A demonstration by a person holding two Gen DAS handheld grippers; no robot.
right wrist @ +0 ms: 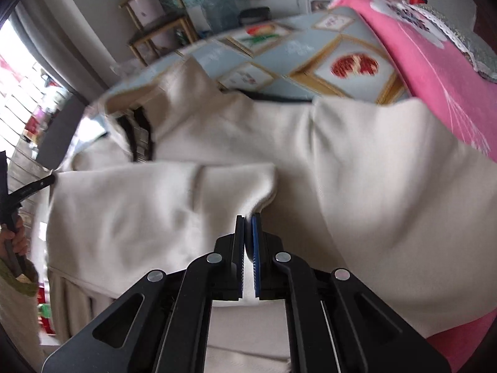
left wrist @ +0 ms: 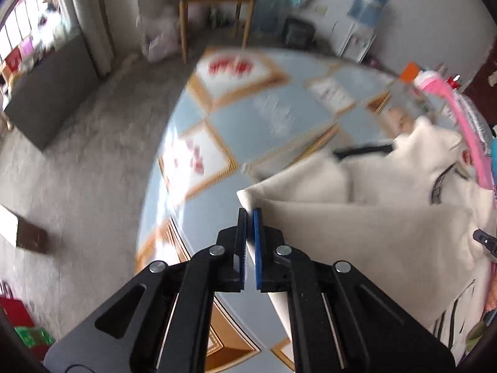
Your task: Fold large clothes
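Cream garment [right wrist: 357, 168] sprawls over the tiled-pattern table [left wrist: 248, 118], with pink cloth [right wrist: 435, 77] crowding the right side of the right wrist view. Both tools tilt steeply downward. Left gripper [left wrist: 249, 214] pinches a folded corner at frame centre; right gripper [right wrist: 248, 217] is clamped on a fold.

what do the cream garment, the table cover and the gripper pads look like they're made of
Cream garment: soft matte knit or fleece, likely; it drapes in rounded folds with no shine.
Table cover: glossy plastic or oilcloth, probably; printed squares with light glare.
Gripper pads: blue, ridged, rubbery-looking, on black hard plastic fingers.
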